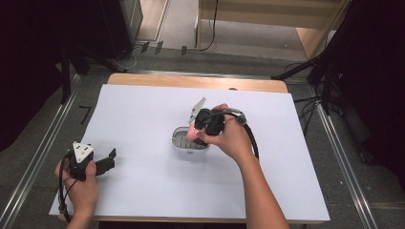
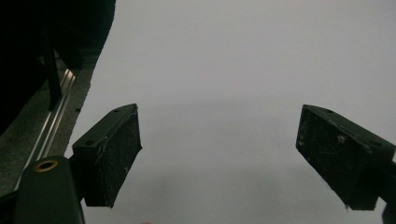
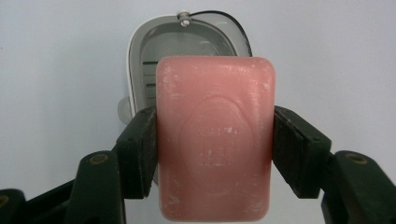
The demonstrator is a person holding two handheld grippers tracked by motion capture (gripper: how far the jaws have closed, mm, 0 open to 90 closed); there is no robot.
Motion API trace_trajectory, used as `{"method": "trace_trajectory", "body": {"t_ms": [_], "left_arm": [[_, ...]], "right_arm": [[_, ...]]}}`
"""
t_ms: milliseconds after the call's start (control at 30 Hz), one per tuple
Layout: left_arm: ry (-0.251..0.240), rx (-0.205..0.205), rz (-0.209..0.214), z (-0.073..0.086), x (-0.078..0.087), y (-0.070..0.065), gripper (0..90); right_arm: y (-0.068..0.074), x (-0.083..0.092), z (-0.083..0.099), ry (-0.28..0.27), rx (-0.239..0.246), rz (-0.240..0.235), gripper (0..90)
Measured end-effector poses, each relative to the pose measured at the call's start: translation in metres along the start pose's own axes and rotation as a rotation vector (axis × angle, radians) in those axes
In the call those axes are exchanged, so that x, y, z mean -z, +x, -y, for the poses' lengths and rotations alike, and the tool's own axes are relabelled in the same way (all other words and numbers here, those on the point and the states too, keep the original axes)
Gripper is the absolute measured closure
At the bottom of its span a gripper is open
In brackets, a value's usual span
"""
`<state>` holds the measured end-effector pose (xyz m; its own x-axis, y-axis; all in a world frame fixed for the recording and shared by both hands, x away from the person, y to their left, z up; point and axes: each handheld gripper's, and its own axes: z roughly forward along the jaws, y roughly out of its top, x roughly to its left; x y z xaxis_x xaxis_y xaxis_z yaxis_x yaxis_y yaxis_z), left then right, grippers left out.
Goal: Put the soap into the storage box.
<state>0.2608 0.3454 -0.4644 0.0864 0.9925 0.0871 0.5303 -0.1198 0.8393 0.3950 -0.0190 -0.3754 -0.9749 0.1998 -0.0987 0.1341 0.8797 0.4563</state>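
A pink bar of soap (image 3: pixel 215 140) sits clamped between the two black jaws of my right gripper (image 3: pixel 215 149), which is shut on its sides. In the high view that gripper (image 1: pixel 198 131) hovers over a white soap dish (image 1: pixel 184 141) near the middle of the white sheet, and the pink soap (image 1: pixel 193 130) shows at its tip. The soap dish (image 3: pixel 144 60) lies just behind the bar, with a ribbed grey inside. My left gripper (image 1: pixel 107 162) rests at the near left of the table. Its jaws stand wide apart with nothing between the pads (image 2: pixel 112 158).
A white sheet (image 1: pixel 143 186) covers the wooden table (image 1: pixel 191 81). Metal rails (image 1: pixel 43 143) run along the floor on both sides. Black stands and cables (image 1: pixel 329 71) are at the far right, beyond the table.
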Motion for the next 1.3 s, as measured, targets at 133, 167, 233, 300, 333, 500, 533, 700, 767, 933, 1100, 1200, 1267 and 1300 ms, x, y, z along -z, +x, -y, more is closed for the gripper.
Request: {"method": "trace_trajectory", "body": {"t_ms": [133, 167, 233, 300, 333, 500, 533, 700, 767, 933, 1100, 1200, 1267, 1300], "left_arm": [[0.001, 0.001, 0.0, 0.0, 0.0, 0.0, 14.6], [0.001, 0.001, 0.0, 0.0, 0.0, 0.0, 14.6], [0.001, 0.002, 0.0, 0.0, 0.0, 0.0, 14.6], [0.001, 0.003, -0.001, 0.0, 0.0, 0.0, 14.6], [0.001, 0.003, -0.001, 0.0, 0.0, 0.0, 14.6], [0.002, 0.004, 0.0, 0.0, 0.0, 0.0, 14.6], [0.002, 0.005, 0.001, 0.0, 0.0, 0.0, 14.6], [0.002, 0.006, 0.001, 0.0, 0.0, 0.0, 14.6], [0.003, 0.005, 0.001, 0.0, 0.0, 0.0, 14.6], [0.002, 0.006, 0.001, 0.0, 0.0, 0.0, 14.6], [0.003, 0.005, 0.001, 0.0, 0.0, 0.0, 14.6], [0.003, 0.005, 0.001, 0.0, 0.0, 0.0, 14.6], [0.003, 0.005, 0.001, 0.0, 0.0, 0.0, 14.6], [0.003, 0.006, 0.001, 0.0, 0.0, 0.0, 14.6]], "right_arm": [[0.001, -0.003, -0.004, 0.004, 0.014, -0.009, 38.4], [0.001, -0.003, -0.005, 0.003, 0.021, -0.013, 38.4], [0.0, -0.005, -0.007, 0.006, 0.034, -0.015, 38.4], [0.0, -0.007, -0.008, 0.006, 0.031, -0.023, 38.5], [0.0, -0.007, -0.009, 0.009, 0.025, -0.025, 38.5], [-0.001, -0.011, -0.011, 0.014, 0.038, -0.031, 38.5], [-0.001, -0.011, -0.011, 0.018, 0.039, -0.035, 38.5], [-0.001, -0.014, -0.013, 0.023, 0.046, -0.036, 38.5], [-0.001, -0.015, -0.013, 0.026, 0.045, -0.042, 38.5], [-0.001, -0.017, -0.013, 0.024, 0.059, -0.048, 38.5], [-0.002, -0.019, -0.013, 0.025, 0.06, -0.05, 38.5], [-0.002, -0.02, -0.013, 0.028, 0.061, -0.057, 38.5], [-0.001, -0.021, -0.013, 0.028, 0.062, -0.06, 38.5], [-0.001, -0.021, -0.013, 0.029, 0.061, -0.058, 38.5]]}}
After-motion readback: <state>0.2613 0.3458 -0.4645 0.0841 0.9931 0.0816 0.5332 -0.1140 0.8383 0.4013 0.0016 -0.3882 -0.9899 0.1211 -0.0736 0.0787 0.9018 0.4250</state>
